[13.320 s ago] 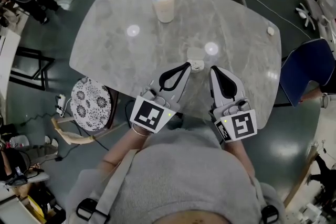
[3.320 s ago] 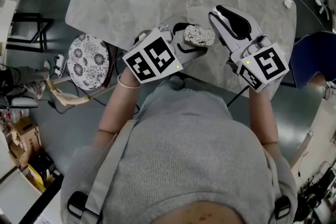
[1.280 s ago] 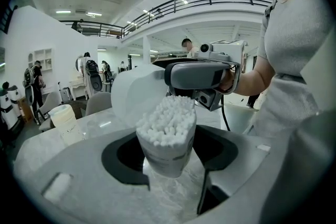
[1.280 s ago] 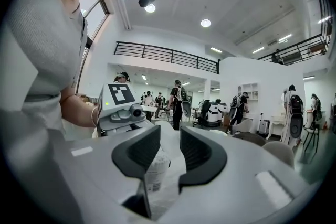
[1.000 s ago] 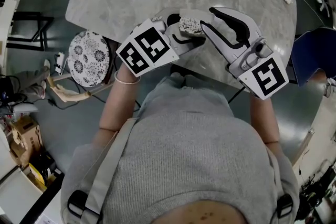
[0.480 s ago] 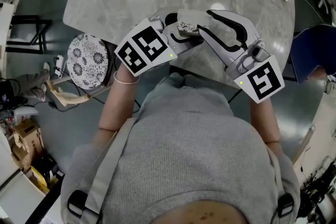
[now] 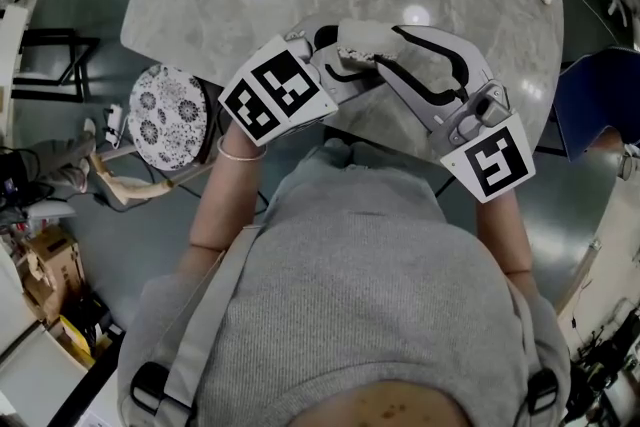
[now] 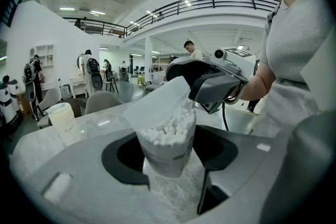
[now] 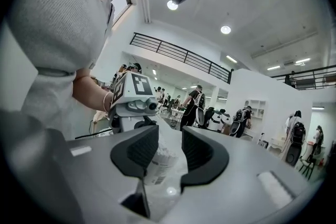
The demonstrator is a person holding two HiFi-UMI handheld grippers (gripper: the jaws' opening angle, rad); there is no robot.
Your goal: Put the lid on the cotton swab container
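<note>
The left gripper (image 8: 169,140) clamps the cotton swab container (image 8: 157,157), the lid (image 8: 155,108) tilted over its mouth.
Mid-frame in the left gripper view, the clear tapering plastic container is packed with white swabs (image 8: 168,131), a printed label (image 8: 177,155) on its wall. The frosted flat lid leans on its rim, raised toward upper right. The right gripper (image 9: 169,150) has just been opening its jaws, the lid loose between them. Grey marbled table (image 7: 200,15) below.

Your left hand-held gripper (image 8: 167,153) clamps the cotton swab container (image 8: 166,140); your right hand-held gripper's (image 9: 169,150) jaws have just been opening around the lid (image 8: 156,105).
</note>
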